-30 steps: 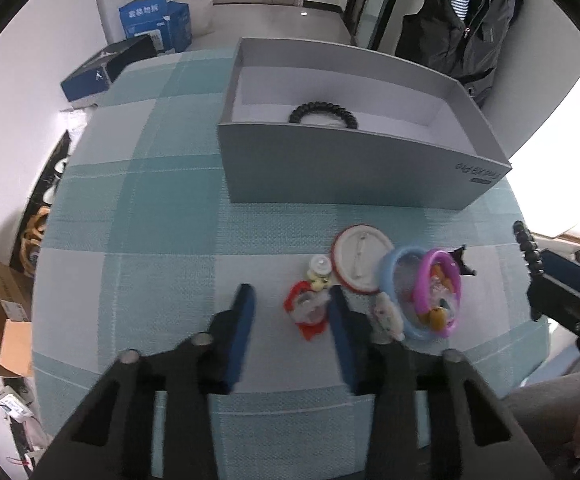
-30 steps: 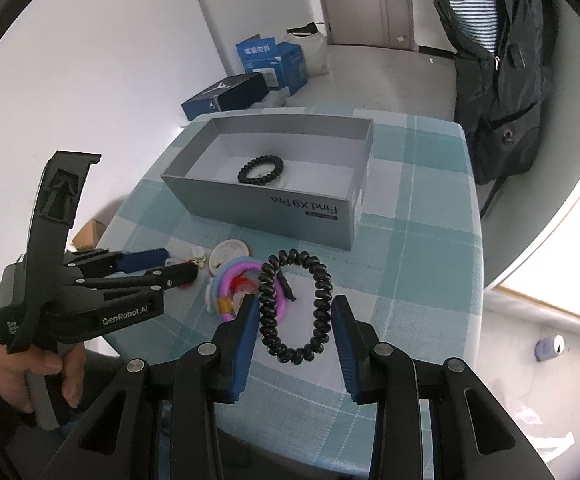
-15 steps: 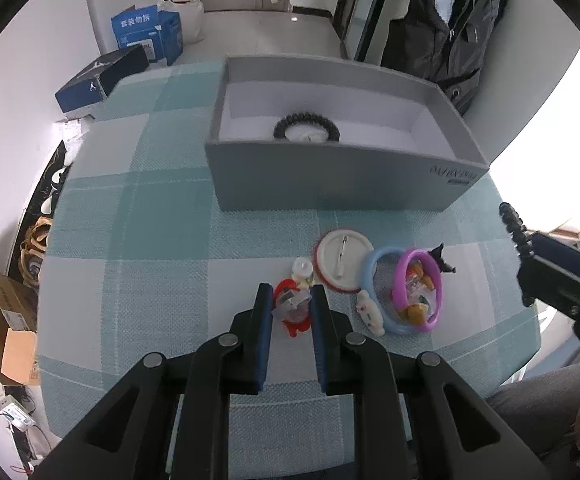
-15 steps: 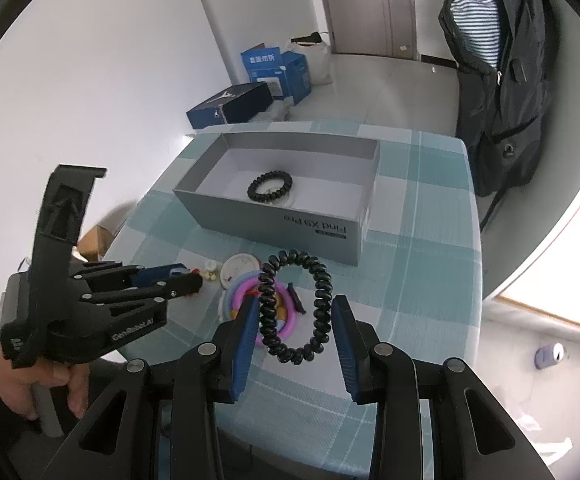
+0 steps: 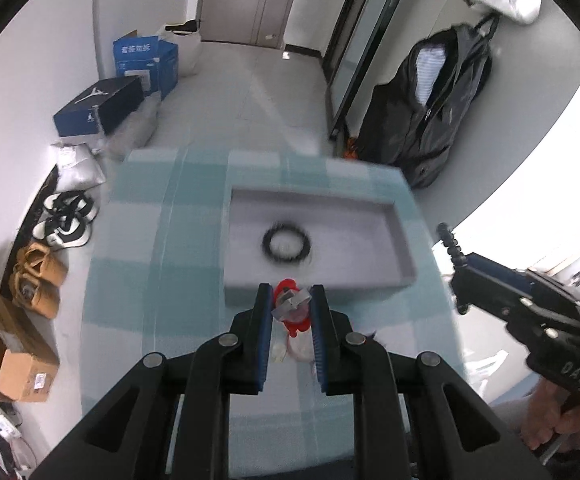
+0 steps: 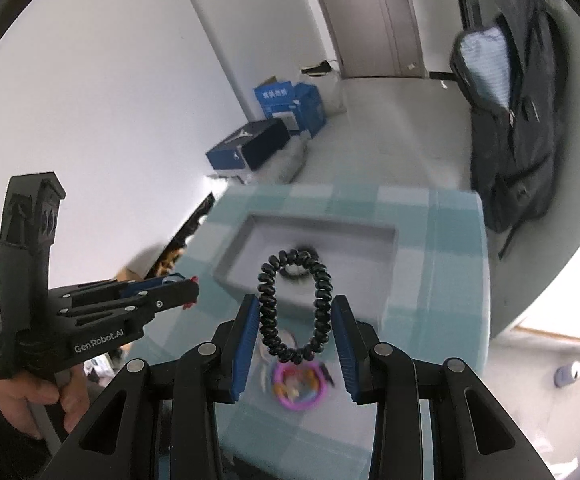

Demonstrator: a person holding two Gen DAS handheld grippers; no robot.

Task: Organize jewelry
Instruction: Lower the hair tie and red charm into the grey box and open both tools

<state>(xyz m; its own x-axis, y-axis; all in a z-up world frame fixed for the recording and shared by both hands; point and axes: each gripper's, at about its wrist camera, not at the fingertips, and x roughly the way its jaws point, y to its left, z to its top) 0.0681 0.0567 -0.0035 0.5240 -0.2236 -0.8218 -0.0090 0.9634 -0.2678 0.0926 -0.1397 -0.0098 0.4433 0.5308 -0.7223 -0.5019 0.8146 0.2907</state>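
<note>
Your left gripper (image 5: 290, 312) is clamped on the red charm (image 5: 292, 309), held in the air at the near wall of the grey box (image 5: 394, 240). Your right gripper (image 6: 294, 330) pinches the black coil bracelet (image 6: 294, 304) above the checked tablecloth (image 6: 442, 264). A beaded black bracelet (image 5: 286, 243) lies inside the box; the pink ring (image 6: 298, 386) sits on the cloth.

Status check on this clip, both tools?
Left tool shut on red charm. Right tool holding black coil bracelet. Both above grey box; nothing blocking.
</note>
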